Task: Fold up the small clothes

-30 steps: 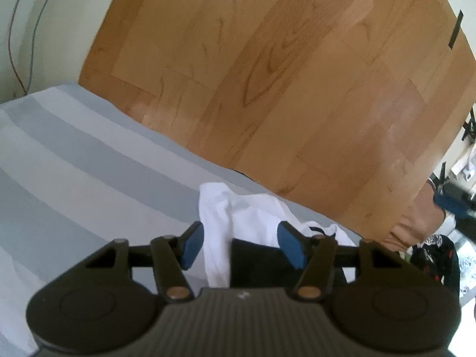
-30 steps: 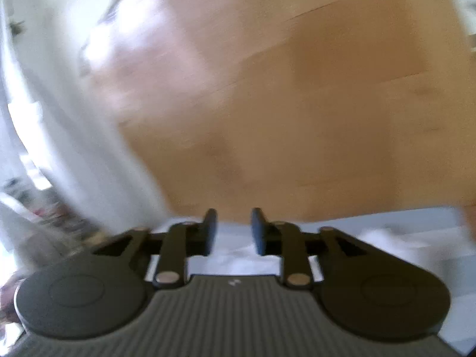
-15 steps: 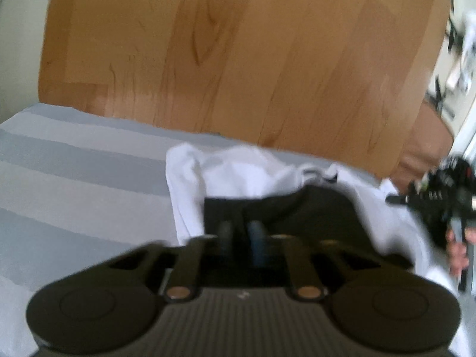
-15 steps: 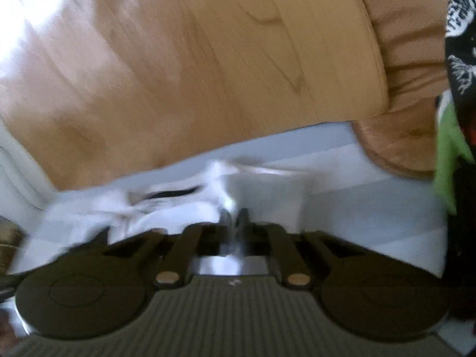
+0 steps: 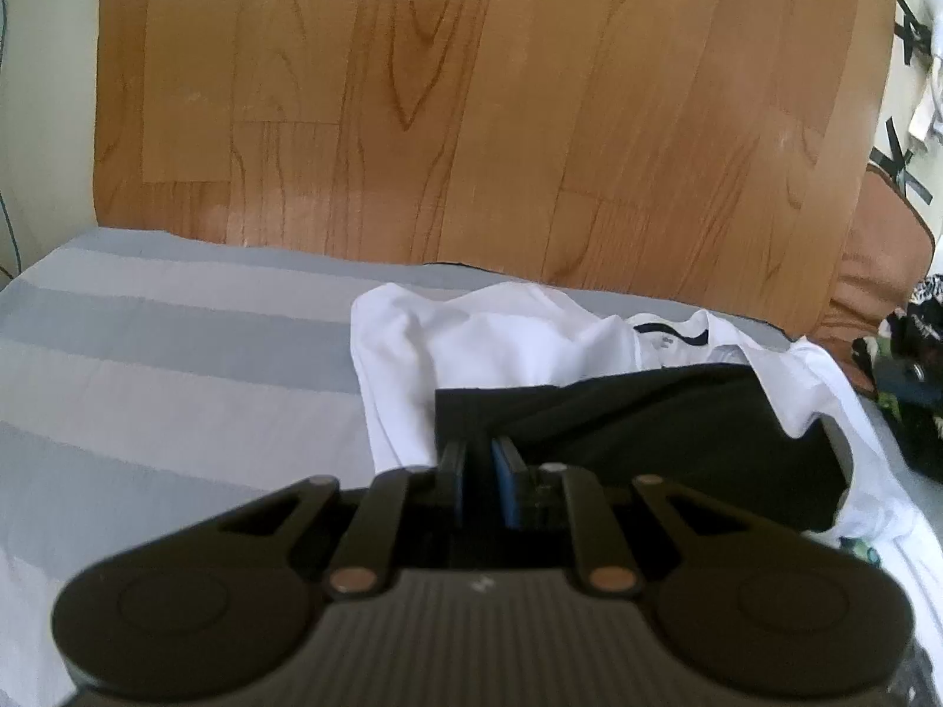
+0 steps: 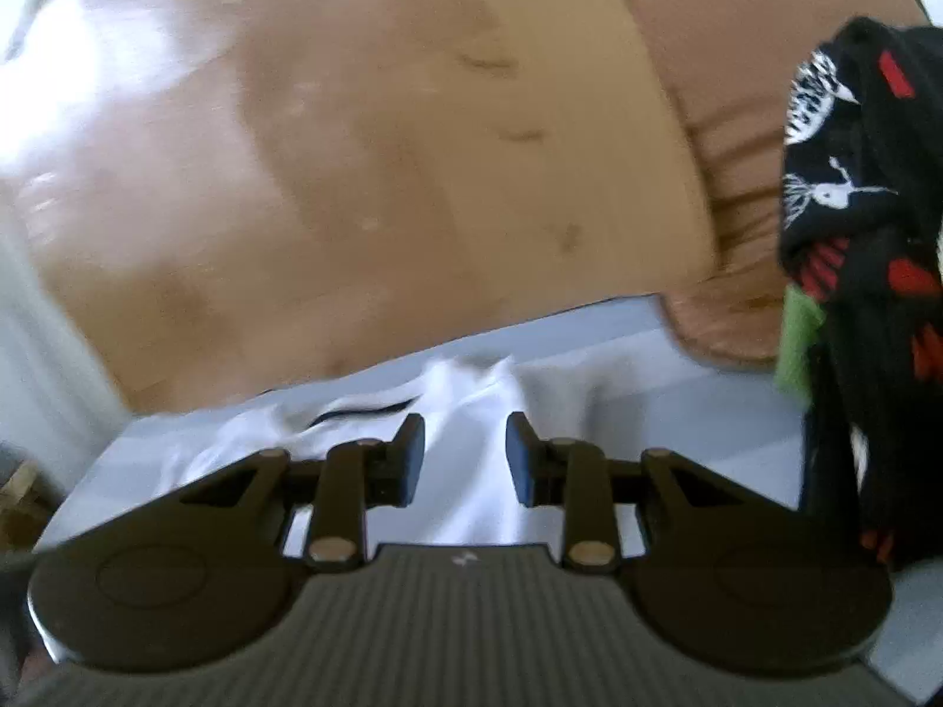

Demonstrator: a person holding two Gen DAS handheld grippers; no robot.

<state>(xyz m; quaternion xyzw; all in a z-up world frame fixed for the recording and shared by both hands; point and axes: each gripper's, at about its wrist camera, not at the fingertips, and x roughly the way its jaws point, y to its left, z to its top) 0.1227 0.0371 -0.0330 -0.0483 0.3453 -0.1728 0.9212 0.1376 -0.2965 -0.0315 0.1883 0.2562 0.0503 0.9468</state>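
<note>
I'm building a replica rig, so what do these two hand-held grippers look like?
Both match. The left hand-held gripper and right hand-held gripper have black ribbed bodies with a small white logo, round discs on each side, and black linkage bars with brass-coloured pivot pins. The fingers are black with blue pads. No cables or sleeves show.

Left black two-finger gripper (image 5: 478, 474) closed; right black two-finger gripper (image 6: 465, 459) spread.

In the left wrist view, the left gripper's blue-padded fingers (image 5: 505, 486) are drawn almost together, a thin slit between them, pinching the near edge of a black fabric garment (image 5: 636, 430), both linkage arms folded inward. In the right wrist view, the right gripper's dark blue pads (image 6: 521, 465) stand well apart, nothing between them, tips pointing forward and slightly down.
</note>
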